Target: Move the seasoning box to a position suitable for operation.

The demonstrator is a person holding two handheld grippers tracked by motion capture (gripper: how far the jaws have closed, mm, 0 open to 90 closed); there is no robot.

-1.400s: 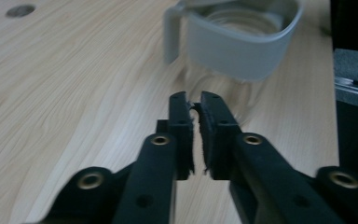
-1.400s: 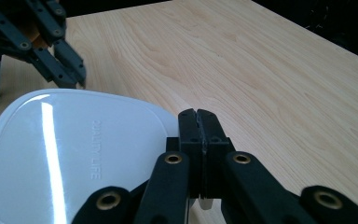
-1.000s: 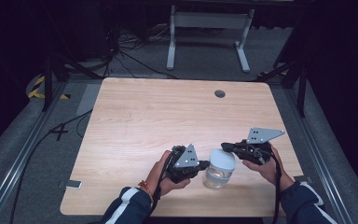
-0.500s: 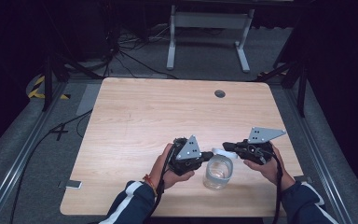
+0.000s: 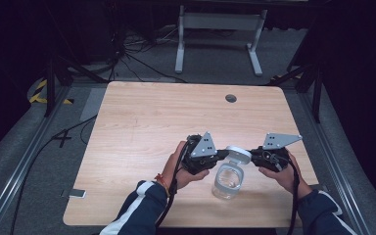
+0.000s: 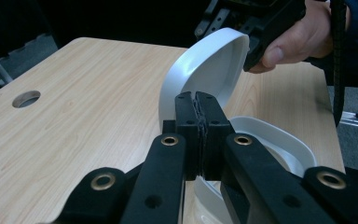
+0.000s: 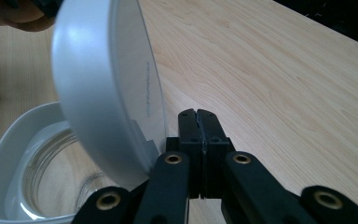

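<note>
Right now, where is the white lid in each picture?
High view: the white lid sits low and right of centre, lifted between the two grippers above the clear jar.
Left gripper view: the lid is top centre, tilted up behind the shut jaws.
Right gripper view: the lid is upper left, tilted over the jar's mouth.
Shared landmark: the jar's white rim, just under the lid.

Lid (image 6: pixel 205 65): white plastic, smooth, slight gloss. Container (image 5: pixel 228 182): clear body, prob. plastic, w/ white plastic rim. Table (image 5: pixel 176 117): light wood, matt, grain visible. Left gripper (image 6: pixel 197 109) and right gripper (image 7: pixel 199 126): black matt plastic, brass-coloured rivets.
</note>
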